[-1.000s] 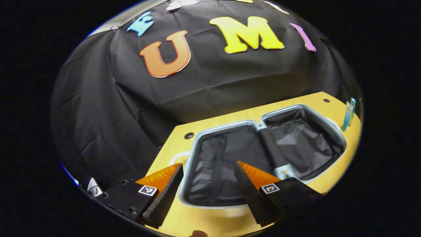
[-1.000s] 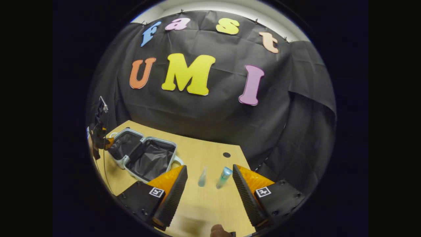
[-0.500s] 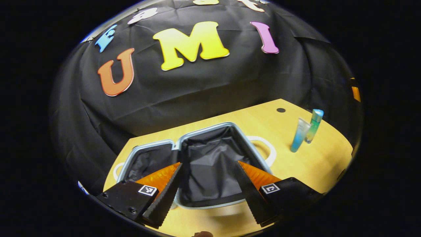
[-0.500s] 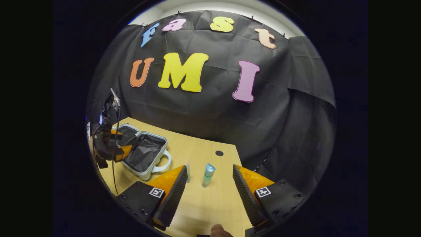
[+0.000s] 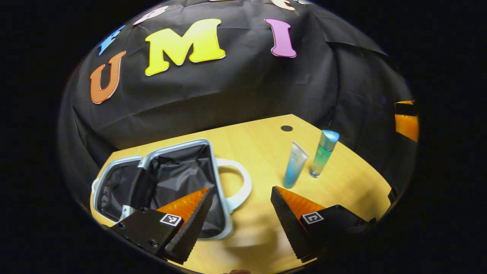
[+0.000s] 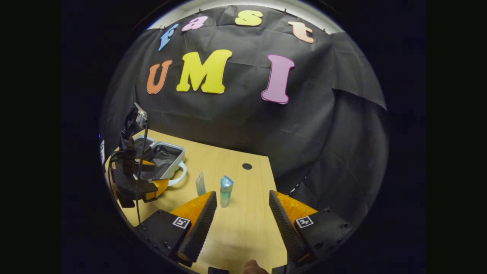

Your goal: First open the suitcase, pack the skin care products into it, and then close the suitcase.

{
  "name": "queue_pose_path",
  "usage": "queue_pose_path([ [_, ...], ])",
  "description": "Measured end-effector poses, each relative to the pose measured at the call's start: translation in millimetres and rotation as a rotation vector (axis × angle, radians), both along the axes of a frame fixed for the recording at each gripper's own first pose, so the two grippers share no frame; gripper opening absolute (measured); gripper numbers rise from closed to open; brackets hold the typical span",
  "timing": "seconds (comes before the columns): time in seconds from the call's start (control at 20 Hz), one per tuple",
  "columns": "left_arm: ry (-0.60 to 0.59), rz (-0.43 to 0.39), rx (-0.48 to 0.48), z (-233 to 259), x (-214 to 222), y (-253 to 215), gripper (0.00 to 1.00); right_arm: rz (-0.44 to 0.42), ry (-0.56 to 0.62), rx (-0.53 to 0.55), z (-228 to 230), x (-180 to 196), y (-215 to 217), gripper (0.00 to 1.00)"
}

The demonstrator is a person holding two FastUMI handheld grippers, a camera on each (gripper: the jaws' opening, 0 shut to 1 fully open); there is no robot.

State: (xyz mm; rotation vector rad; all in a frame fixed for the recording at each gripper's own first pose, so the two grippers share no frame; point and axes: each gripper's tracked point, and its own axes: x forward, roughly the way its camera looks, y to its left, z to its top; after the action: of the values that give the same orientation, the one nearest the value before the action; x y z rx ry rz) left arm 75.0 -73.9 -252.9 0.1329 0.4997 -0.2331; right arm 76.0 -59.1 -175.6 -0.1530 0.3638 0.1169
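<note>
Both views are bent strongly by the fisheye lens, so the straight edges of the table [image 5: 262,152] are curved and things near the rim are squeezed. The wood is lit brightly and warmly in the left gripper view, more palely in the right gripper view, apparently from above. A soft shadow is cast on the table under the left gripper [image 5: 239,213]. The suitcase [image 5: 167,179] lining is left dark, with faint sheen on its folds. Slight blur is seen near the lower edge.

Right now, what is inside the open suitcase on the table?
The suitcase lies open and only dark lining shows in both halves. The left gripper covers part of the near half, so that corner cannot be checked. The tube and the bottle stand outside on the table.
</note>
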Motion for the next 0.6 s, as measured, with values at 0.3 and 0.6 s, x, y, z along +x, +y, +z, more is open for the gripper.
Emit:
queue_pose_path([
  [0.3,0.059,-0.095,-0.058,-32.1,16.7,-66.3,0.99,0.006,0.066,-0.026,-31.9,6.5,-26.5,0.82],
  [0.6,0.077,-0.099,-0.022,-65.2,46.5,-91.8,0.99,-0.012,0.134,-0.042,-62.2,9.2,-50.2,0.81],
])
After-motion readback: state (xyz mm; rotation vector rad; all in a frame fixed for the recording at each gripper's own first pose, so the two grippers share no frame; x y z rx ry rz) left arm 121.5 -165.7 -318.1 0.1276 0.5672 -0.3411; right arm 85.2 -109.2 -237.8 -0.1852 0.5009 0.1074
